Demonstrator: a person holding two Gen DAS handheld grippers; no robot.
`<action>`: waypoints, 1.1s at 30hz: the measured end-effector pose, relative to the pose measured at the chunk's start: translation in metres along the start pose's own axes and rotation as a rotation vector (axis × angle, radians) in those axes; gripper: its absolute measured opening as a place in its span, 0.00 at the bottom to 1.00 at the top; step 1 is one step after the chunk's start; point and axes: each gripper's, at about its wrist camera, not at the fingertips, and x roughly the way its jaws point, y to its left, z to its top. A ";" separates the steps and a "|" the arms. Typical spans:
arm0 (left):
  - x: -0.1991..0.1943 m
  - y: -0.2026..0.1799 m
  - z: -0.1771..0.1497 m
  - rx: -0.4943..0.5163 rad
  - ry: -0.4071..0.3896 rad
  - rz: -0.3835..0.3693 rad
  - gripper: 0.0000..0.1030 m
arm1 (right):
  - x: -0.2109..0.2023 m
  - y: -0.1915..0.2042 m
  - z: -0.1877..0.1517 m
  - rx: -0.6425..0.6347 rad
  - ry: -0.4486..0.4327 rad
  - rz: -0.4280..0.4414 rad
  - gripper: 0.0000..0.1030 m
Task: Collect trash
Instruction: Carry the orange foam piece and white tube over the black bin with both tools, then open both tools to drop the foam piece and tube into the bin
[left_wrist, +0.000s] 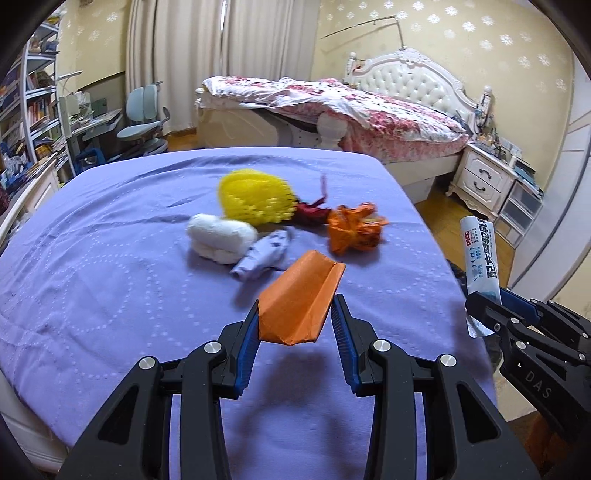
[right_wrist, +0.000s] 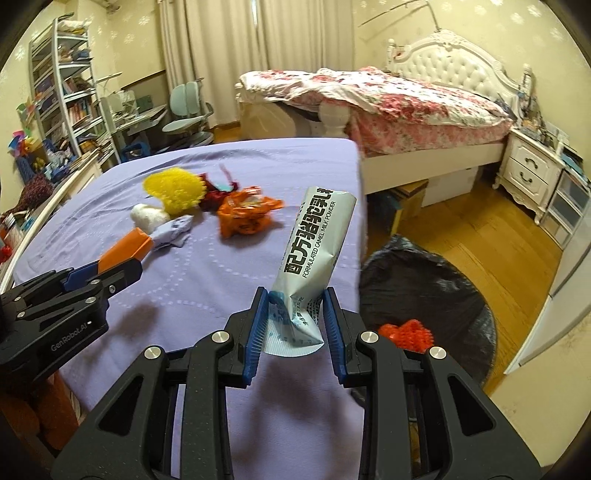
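My left gripper (left_wrist: 297, 306) is shut on a folded orange paper piece (left_wrist: 301, 295), held above the purple-covered table (left_wrist: 110, 277). My right gripper (right_wrist: 295, 297) is shut on a white camel milk powder sachet (right_wrist: 314, 251), which stands up between the pads near the table's right edge. More trash lies further back on the cloth: a yellow spiky ball (left_wrist: 255, 197), a white wad (left_wrist: 219, 238), a crumpled pale wrapper (left_wrist: 264, 254), a dark red scrap (left_wrist: 312, 210) and a crumpled orange wrapper (left_wrist: 354, 229). A bin lined with a black bag (right_wrist: 424, 288) stands on the floor at the right, with a red spiky piece (right_wrist: 408, 332) inside.
A bed with a floral quilt (right_wrist: 388, 99) stands behind the table, with a white nightstand (right_wrist: 528, 173) at its right. A desk, a blue-grey chair (right_wrist: 188, 110) and bookshelves (right_wrist: 62, 96) fill the far left. Wooden floor (right_wrist: 498, 258) shows right of the table.
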 end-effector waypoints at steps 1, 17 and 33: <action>0.001 -0.007 0.001 0.008 0.002 -0.010 0.38 | -0.002 -0.007 -0.001 0.010 -0.002 -0.009 0.29; 0.026 -0.104 0.006 0.147 0.017 -0.095 0.38 | -0.007 -0.102 -0.014 0.135 0.001 -0.111 0.29; 0.056 -0.149 0.012 0.224 0.044 -0.081 0.38 | 0.006 -0.133 -0.019 0.162 0.021 -0.123 0.29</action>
